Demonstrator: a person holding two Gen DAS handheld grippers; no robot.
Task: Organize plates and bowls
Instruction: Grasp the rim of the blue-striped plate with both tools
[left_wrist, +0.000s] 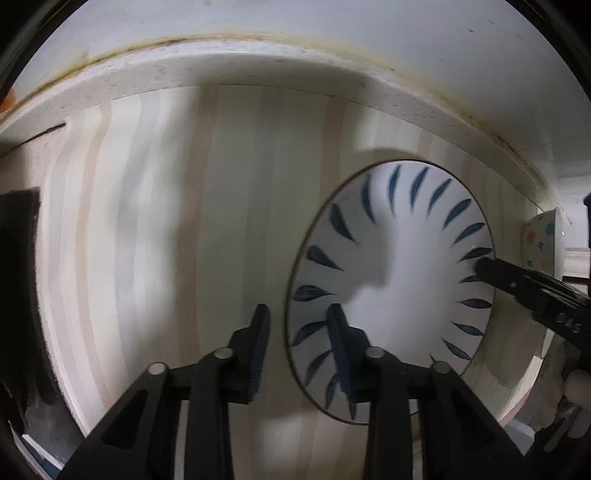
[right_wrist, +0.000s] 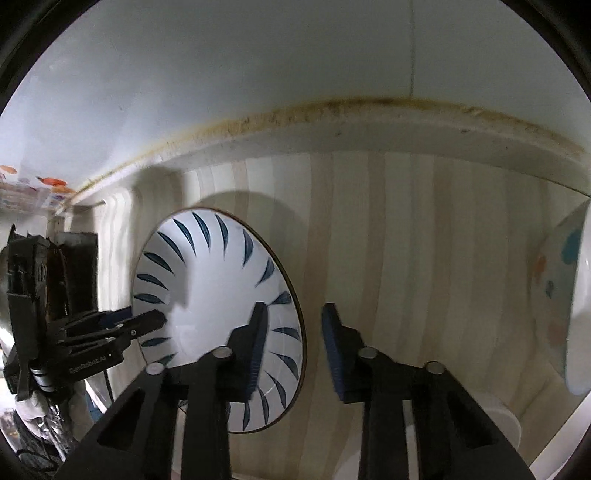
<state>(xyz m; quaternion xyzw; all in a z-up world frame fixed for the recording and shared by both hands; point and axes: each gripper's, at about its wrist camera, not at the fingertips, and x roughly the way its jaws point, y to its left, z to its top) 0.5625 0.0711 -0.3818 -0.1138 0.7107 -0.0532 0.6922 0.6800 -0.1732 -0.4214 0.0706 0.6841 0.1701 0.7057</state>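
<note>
Both grippers, left gripper (left_wrist: 298, 314) and right gripper (right_wrist: 293, 314), straddle opposite rims of the blue-leaf plate (left_wrist: 391, 288) lower centre on the striped counter (left_wrist: 229, 206), jaws parted, unclamped; a spotted bowl (right_wrist: 569, 295) stands at right edge.

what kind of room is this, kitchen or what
Likely a home kitchen counter: a blue-leaf plate lies on a striped mat, a spotted bowl stands at the right, and grimy caulk lines the wall joint.
</note>
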